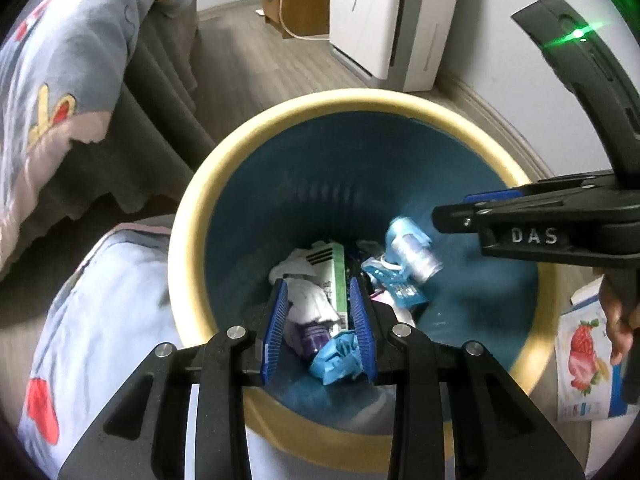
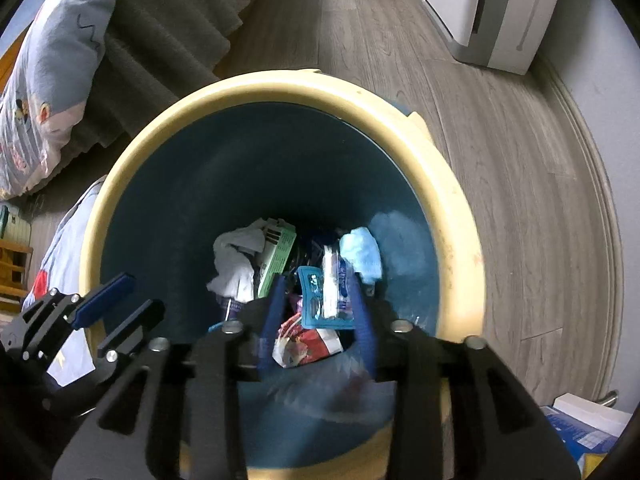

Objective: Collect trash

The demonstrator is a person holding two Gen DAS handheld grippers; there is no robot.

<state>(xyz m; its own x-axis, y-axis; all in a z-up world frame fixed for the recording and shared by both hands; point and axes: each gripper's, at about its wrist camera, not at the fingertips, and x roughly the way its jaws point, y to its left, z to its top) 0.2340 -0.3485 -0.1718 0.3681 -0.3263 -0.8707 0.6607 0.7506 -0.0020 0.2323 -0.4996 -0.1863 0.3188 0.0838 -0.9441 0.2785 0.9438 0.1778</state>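
Observation:
A round bin with a cream rim point(image 1: 192, 200) point(image 2: 448, 200) and dark blue inside stands on the floor, holding trash: a green carton point(image 1: 338, 276) point(image 2: 278, 256), white tissue point(image 1: 308, 300) point(image 2: 234, 256), and blue plastic wrappers point(image 1: 404, 260) point(image 2: 362, 254). My left gripper point(image 1: 320, 292) hangs open over the near rim, nothing between its blue pads. My right gripper point(image 2: 318, 292) is also open above the bin; a blurred blue-and-clear wrapper point(image 2: 328, 296) lies below between its fingers, seemingly loose. The right gripper also shows in the left wrist view point(image 1: 452, 216).
A bed with grey skirt point(image 1: 160, 92) and a blue patterned quilt point(image 1: 52, 80) lies left. A pillow point(image 1: 100, 320) rests against the bin. A white appliance point(image 1: 396, 20) stands by the wall. A strawberry-printed box point(image 1: 584, 360) lies on the floor at right.

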